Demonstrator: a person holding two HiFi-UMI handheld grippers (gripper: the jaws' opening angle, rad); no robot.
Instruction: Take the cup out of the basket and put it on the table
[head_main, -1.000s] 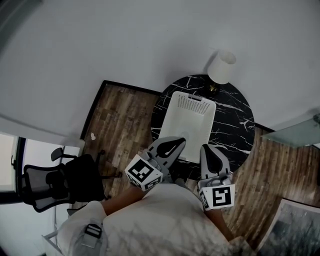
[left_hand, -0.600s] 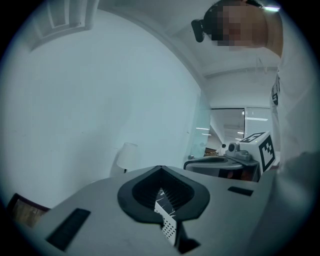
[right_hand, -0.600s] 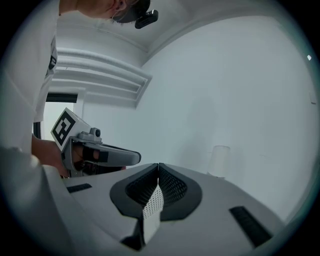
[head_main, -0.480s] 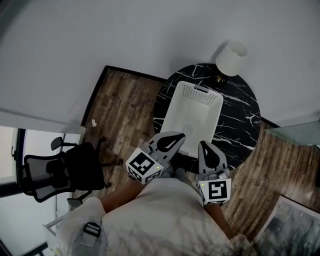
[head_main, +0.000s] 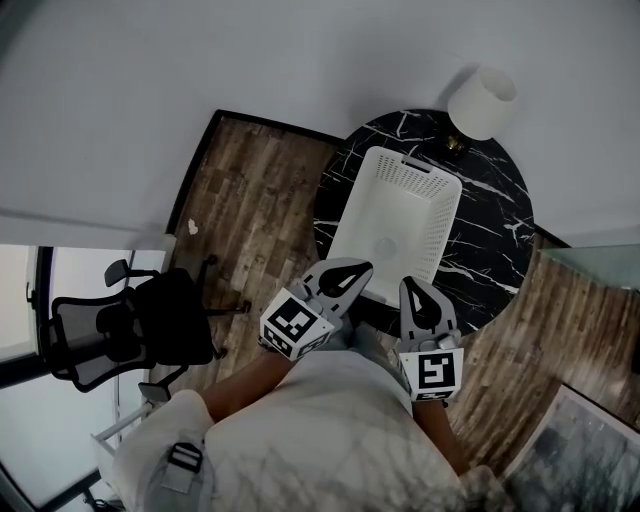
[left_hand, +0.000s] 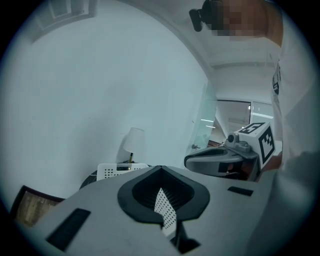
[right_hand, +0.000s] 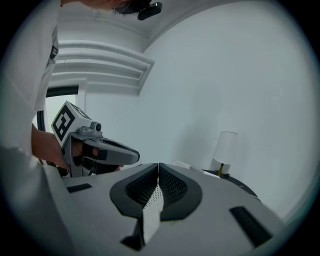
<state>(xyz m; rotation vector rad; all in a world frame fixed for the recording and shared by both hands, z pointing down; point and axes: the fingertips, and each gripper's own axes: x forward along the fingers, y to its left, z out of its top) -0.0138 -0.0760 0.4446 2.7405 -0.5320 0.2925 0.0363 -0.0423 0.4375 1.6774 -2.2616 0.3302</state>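
Observation:
A white plastic basket stands on the round black marble table. Inside it, a pale round cup lies on the basket floor. My left gripper hovers shut over the basket's near edge with nothing in it. My right gripper is shut and empty beside it, over the table's near rim. In the left gripper view the basket shows beyond the shut left gripper, with the cup hidden. The right gripper view shows the shut right gripper and the left gripper at its left.
A white-shaded lamp stands at the table's far edge behind the basket. A black office chair sits on the wooden floor at the left. A white wall runs behind the table.
The table, basket and lamp have shifted up and to the right in the head view. Both grippers stay shut near the basket's near end.

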